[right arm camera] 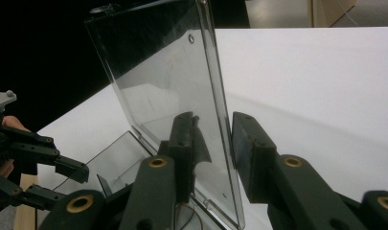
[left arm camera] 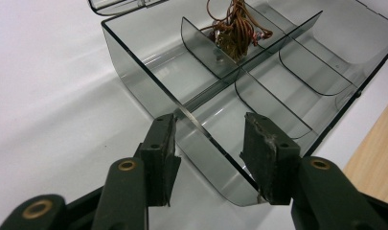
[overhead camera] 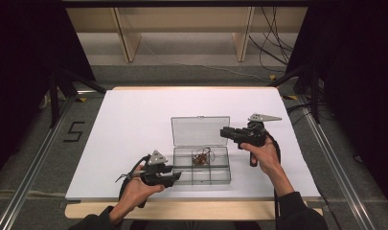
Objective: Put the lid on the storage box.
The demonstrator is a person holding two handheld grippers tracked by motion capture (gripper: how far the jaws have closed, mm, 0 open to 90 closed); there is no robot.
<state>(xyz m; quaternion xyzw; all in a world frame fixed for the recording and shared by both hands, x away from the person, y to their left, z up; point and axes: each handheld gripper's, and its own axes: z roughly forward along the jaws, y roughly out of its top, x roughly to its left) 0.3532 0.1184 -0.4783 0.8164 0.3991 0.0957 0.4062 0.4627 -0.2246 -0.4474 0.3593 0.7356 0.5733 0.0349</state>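
Note:
A clear plastic compartment box point(overhead camera: 201, 181) sits mid-table with its lid point(overhead camera: 200, 130) standing upright. A tangle of brown wire point(overhead camera: 201, 157) lies in a rear middle compartment. My left gripper point(overhead camera: 175, 175) is at the box's front left corner. In the left gripper view it point(left arm camera: 208, 143) is open, its jaws straddling the curved box wall point(left arm camera: 134, 67), with the wire tangle point(left arm camera: 234, 28) beyond. My right gripper point(overhead camera: 223, 132) is at the lid's right edge. In the right gripper view it point(right arm camera: 213, 139) is open, one jaw on each side of the lid point(right arm camera: 158, 72).
The box rests on a white tabletop point(overhead camera: 134, 124) with a wooden strip point(overhead camera: 182, 209) along the near edge. In the right gripper view, the left gripper point(right arm camera: 67, 184) shows at lower left. Dark curtains flank the table, and wooden furniture legs and cables stand beyond it.

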